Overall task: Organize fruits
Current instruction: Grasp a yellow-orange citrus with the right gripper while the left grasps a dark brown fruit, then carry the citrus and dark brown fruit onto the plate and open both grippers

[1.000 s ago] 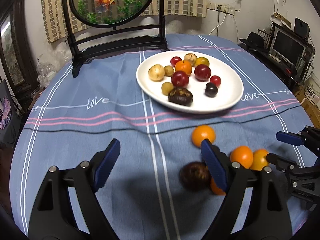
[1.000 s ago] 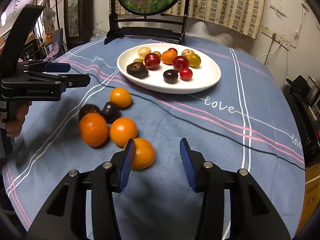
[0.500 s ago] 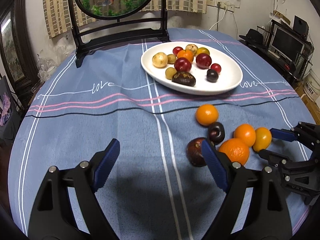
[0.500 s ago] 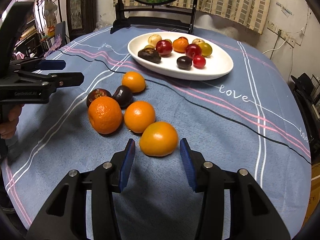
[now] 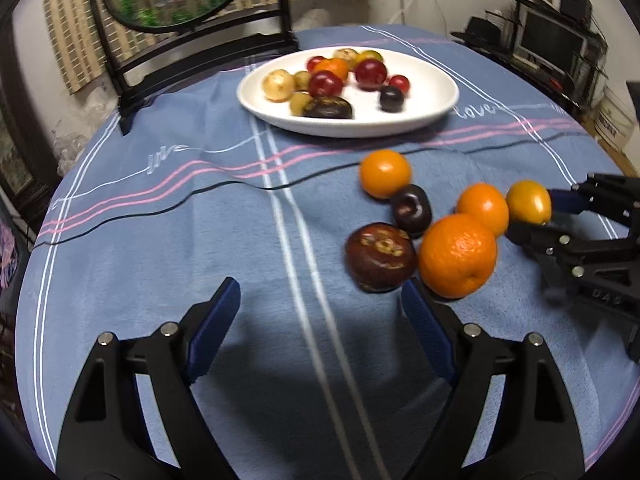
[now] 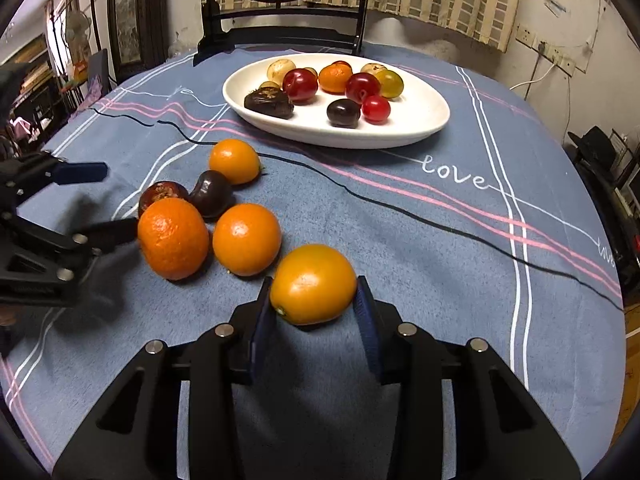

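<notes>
Right tongs (image 6: 314, 308): my jaws sit narrow around the yellow-orange fruit (image 6: 313, 283), one pad at its 9 o'clock, one at 3; I cannot tell whether they already press it.
Left tongs (image 5: 320, 312): wide and empty, low over the cloth, so the big orange (image 5: 457, 255) and the brown fruit (image 5: 380, 256) at 1 o'clock are next in reach.
Loose fruit: clustered on the tablecloth (image 6: 400, 240), touching, so I take the outermost first.
Plate (image 6: 424, 120): at 12 o'clock, far off, holding the sorted fruit; its near side is bare, probably room for mine.

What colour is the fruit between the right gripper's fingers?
Yellow-orange fruit, clearest in the right wrist view.
</notes>
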`<action>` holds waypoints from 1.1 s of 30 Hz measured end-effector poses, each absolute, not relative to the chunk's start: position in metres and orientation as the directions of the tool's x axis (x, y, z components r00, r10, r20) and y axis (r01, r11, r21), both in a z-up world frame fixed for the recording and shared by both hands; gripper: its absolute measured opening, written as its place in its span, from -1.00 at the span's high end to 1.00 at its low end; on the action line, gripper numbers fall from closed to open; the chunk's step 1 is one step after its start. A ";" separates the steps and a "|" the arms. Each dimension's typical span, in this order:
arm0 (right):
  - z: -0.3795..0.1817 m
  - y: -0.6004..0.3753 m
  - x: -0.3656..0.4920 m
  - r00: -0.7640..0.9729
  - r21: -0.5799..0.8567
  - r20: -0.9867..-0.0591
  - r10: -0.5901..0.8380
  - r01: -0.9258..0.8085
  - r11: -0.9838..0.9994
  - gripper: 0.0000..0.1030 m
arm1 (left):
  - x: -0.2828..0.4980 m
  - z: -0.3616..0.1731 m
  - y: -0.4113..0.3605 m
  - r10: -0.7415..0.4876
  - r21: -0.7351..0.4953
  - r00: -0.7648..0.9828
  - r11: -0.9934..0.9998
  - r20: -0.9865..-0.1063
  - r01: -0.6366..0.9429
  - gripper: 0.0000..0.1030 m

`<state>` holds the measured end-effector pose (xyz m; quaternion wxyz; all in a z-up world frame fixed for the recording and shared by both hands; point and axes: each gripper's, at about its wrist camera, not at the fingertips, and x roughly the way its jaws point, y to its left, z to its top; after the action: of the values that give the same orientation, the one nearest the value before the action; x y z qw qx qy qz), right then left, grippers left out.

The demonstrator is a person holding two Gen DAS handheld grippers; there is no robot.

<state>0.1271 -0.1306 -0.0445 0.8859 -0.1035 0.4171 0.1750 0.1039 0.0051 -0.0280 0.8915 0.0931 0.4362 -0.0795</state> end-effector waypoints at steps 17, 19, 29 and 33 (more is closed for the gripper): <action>-0.027 -0.141 0.114 0.619 -0.017 -0.743 0.253 -0.396 0.918 0.23 | 0.116 -0.024 -0.009 -0.119 0.057 0.593 0.961 -0.797 0.270 0.20; -0.021 -0.144 0.112 0.631 -0.018 -0.733 0.255 -0.392 0.920 0.23 | 0.115 -0.016 -0.006 -0.120 0.055 0.603 0.963 -0.789 0.265 0.20; 0.030 -0.152 0.119 0.715 -0.004 -0.637 0.287 -0.375 0.927 0.23 | 0.122 0.034 -0.003 -0.119 0.054 0.664 0.971 -0.738 0.233 0.20; 0.042 -0.150 0.125 0.735 -0.013 -0.613 0.290 -0.376 0.926 0.23 | 0.133 0.045 -0.008 -0.130 0.039 0.670 0.972 -0.731 0.232 0.20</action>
<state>0.1252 -0.1503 0.0420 0.9290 -0.0683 0.3165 0.1793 0.1334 -0.0078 0.0452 0.9115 0.0643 0.3939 -0.0992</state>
